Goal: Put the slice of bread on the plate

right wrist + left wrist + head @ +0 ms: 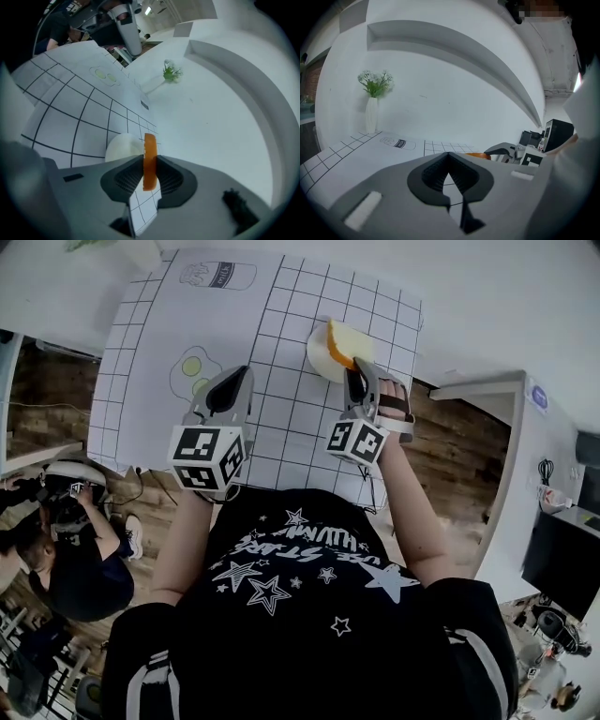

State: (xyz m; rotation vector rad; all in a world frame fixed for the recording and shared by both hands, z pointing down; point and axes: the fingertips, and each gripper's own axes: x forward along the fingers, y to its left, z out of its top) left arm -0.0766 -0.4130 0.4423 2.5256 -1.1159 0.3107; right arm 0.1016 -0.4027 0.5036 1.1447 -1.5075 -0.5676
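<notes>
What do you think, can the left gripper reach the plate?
Probably yes: only bare gridded mat lies between the left gripper and the plate, though the right gripper holds the bread slice at it.

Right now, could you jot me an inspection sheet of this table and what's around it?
surface: white gridded mat with bottle and fried-egg drawings
job's things: slice of bread held on edge beside the white plate, not lying on it
clutter: vase of flowers by the wall
grippers: right gripper shut on the bread; left gripper shut, empty
cables: nothing seen on the mat
surroundings: white wall, wooden floor, another person at the left
</notes>
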